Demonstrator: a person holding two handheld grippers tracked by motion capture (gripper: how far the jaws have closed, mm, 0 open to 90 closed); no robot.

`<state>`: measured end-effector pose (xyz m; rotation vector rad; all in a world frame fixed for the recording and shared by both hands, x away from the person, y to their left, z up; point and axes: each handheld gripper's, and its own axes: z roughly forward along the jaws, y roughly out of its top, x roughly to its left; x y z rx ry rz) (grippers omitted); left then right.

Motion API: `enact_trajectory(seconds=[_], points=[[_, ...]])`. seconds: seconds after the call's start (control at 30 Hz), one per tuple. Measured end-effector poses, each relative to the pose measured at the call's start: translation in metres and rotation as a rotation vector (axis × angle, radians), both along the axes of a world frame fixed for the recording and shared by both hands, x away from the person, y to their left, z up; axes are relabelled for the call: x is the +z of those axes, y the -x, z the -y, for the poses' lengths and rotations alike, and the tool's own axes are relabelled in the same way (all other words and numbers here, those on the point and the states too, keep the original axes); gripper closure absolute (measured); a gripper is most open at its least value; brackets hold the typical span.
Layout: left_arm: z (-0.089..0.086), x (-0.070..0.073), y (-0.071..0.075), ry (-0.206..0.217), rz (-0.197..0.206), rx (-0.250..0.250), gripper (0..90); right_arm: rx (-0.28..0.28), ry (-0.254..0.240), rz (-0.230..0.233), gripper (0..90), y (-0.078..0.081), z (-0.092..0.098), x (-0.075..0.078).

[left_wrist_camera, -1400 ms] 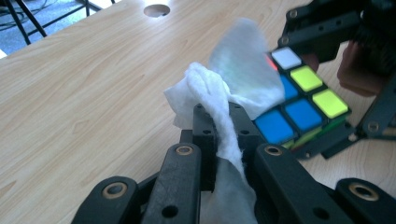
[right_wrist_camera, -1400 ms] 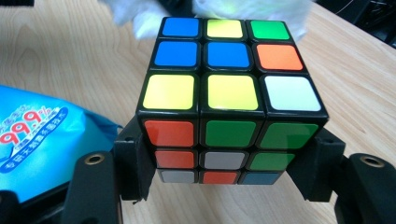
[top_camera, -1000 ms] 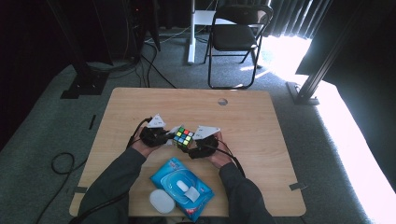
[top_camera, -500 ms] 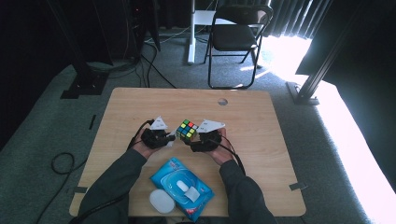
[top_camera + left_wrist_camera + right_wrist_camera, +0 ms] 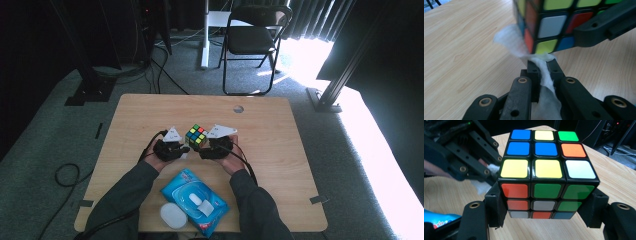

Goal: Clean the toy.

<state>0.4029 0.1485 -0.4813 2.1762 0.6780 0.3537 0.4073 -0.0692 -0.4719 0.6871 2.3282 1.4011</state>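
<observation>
Wiping a puzzle cube (image 5: 196, 136) with a white wipe (image 5: 541, 72) is the step in hand, mid-job by the look of it. Right claw (image 5: 546, 207) has its jaws clamped on two opposite side faces of the cube, which is lifted just off the worktop (image 5: 280, 130) near its middle. Left claw (image 5: 541, 66) is pressed together, pinching the wipe, whose free end bunches up against the cube's lower corner edge. In the high view both claws sit close either side of the cube, left claw (image 5: 183, 149), right claw (image 5: 204, 150).

Next move, as I judge it: drag the wipe along a cube face, or have the right hand turn the cube to offer a fresh face. That calls for keeping the right clamp firm so the cube does not twist out, and keeping the wipe pressed against the cube rather than just brushing the corner. Risk: a layer of the cube could rotate under sideways push.

Blue wipes pack (image 5: 196, 199) lies on the near part of the worktop between the forearms, with a white round lid (image 5: 173, 216) just beside it. Folding chair (image 5: 250, 40) stands beyond the worktop.

Hard to tell:
- cube's top is cut off in the left gripper view
- cube's underside and far faces are hidden
- how much of the wipe touches the cube cannot be told
- pack's print is too small to read
</observation>
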Motion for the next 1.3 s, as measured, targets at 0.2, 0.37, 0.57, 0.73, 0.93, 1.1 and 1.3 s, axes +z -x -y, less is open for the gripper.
enact_trajectory(seconds=[0.2,0.37,0.57,0.73,0.93,1.1,1.3], points=[[0.009,0.0,0.005,-0.01,0.016,-0.031,84.2,-0.005,-0.003,-0.001,34.1,-0.002,-0.005,0.001],[0.016,0.0,0.011,-0.011,0.026,-0.059,84.0,-0.008,-0.009,-0.004,34.1,-0.003,-0.007,0.003],[0.02,-0.001,0.013,-0.015,0.046,-0.067,83.2,-0.01,-0.012,-0.001,34.1,-0.003,-0.008,0.004],[0.011,-0.002,0.008,-0.016,0.042,-0.017,83.2,-0.009,-0.011,-0.006,34.1,-0.002,-0.006,0.002],[-0.001,0.0,0.001,-0.003,0.04,0.035,83.4,-0.011,-0.018,-0.01,34.1,-0.001,0.0,0.0],[-0.007,0.002,-0.001,0.007,0.045,0.055,83.4,-0.011,-0.025,-0.012,34.1,-0.001,0.003,0.0],[-0.006,0.003,-0.002,0.004,0.05,0.058,83.5,-0.012,-0.032,-0.021,34.1,-0.002,0.005,0.0]])
